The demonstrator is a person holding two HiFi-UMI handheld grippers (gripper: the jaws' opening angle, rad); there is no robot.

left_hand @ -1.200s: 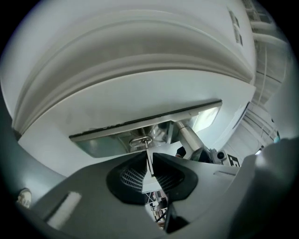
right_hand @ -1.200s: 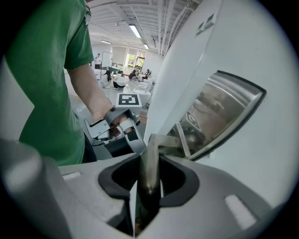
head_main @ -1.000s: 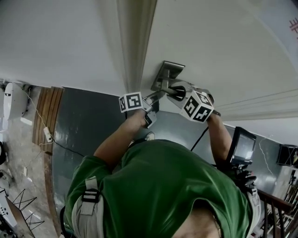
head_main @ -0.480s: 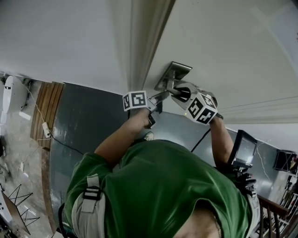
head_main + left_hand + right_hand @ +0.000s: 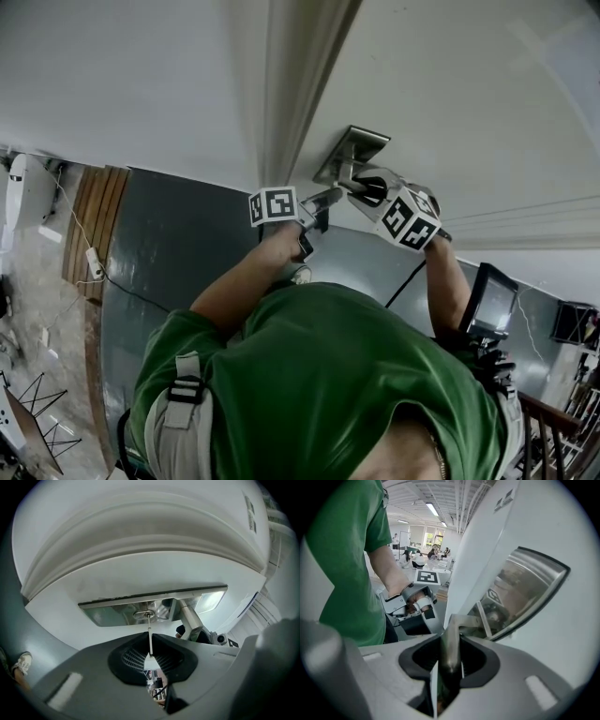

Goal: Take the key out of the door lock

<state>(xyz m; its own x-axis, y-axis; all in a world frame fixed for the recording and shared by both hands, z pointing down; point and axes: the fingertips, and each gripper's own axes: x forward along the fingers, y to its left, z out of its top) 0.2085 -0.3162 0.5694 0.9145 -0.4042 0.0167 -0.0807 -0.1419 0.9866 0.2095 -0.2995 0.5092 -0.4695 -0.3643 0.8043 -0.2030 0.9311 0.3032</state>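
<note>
A thin silver key (image 5: 149, 637) sticks out of the keyhole (image 5: 146, 615) in the metal lock plate (image 5: 112, 611) on the white door (image 5: 450, 84). My left gripper (image 5: 150, 657) points level at the plate and is shut on the key's head. In the head view the left gripper (image 5: 322, 200) sits just below the lock plate (image 5: 354, 150). My right gripper (image 5: 451, 656) is shut on the metal door handle (image 5: 451, 639), which juts from the lock plate (image 5: 525, 592). Seen from the head, the right gripper (image 5: 367, 189) is right of the left one, close beside it.
The door frame (image 5: 291, 84) runs left of the lock. Below lies a grey floor (image 5: 178, 244) with a cable and a white power strip (image 5: 95, 273). A monitor (image 5: 492, 300) stands at the right. The person's shoe (image 5: 21, 663) shows near the door's foot.
Only the head camera has shifted a little. Both grippers stay where they were, on the key and on the handle.
</note>
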